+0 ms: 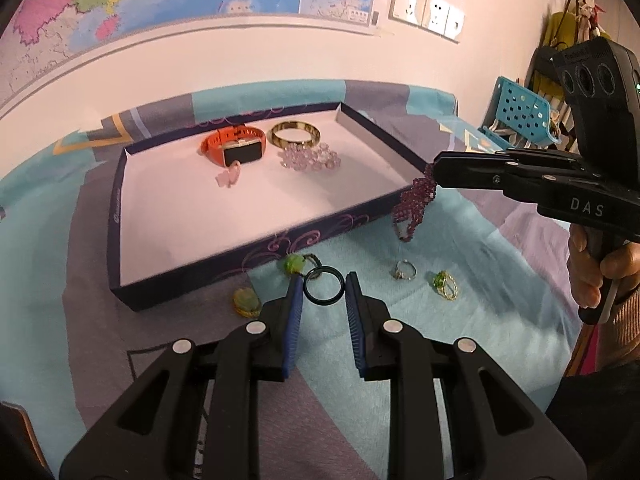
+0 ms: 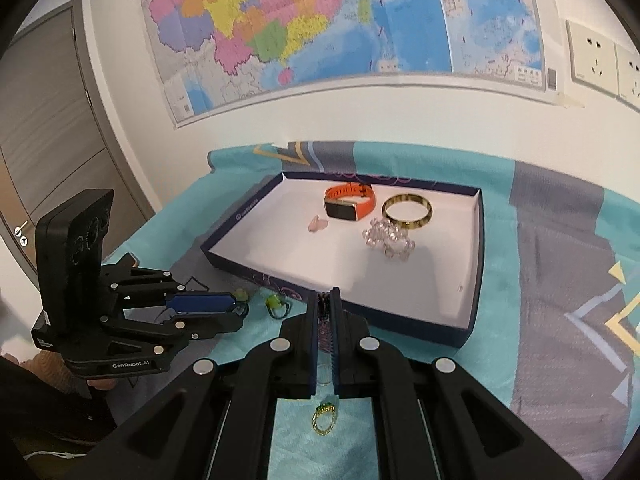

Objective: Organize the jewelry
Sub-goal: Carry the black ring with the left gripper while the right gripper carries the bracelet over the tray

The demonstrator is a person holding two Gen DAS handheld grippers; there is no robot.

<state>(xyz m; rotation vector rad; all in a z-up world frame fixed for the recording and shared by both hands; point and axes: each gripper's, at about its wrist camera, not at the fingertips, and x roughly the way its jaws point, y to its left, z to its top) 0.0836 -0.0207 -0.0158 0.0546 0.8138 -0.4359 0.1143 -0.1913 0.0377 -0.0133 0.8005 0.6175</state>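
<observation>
My left gripper [image 1: 324, 280] is shut on a thin black ring [image 1: 323, 285], pinched between its blue pads a little above the cloth. In the right wrist view it [image 2: 237, 309] comes in from the left with the ring at its tip. My right gripper [image 2: 325, 300] is shut on a purple beaded bracelet [image 1: 414, 208], which dangles from its tip [image 1: 434, 171] beside the near right corner of the dark blue tray [image 1: 116, 240]. The tray's white floor holds an orange watch [image 1: 236, 148], a gold bangle [image 1: 295, 134], a clear bead bracelet [image 1: 310, 158] and a small pink piece [image 1: 229, 176].
Loose on the teal and grey cloth in front of the tray lie a green pendant [image 1: 294, 264], a yellow-green piece [image 1: 246, 300], a silver ring [image 1: 405, 270] and a gold ring with a green stone [image 1: 446, 285]. A person's hand [image 1: 596, 264] holds the right gripper's handle. A blue basket [image 1: 520, 114] stands at the back right.
</observation>
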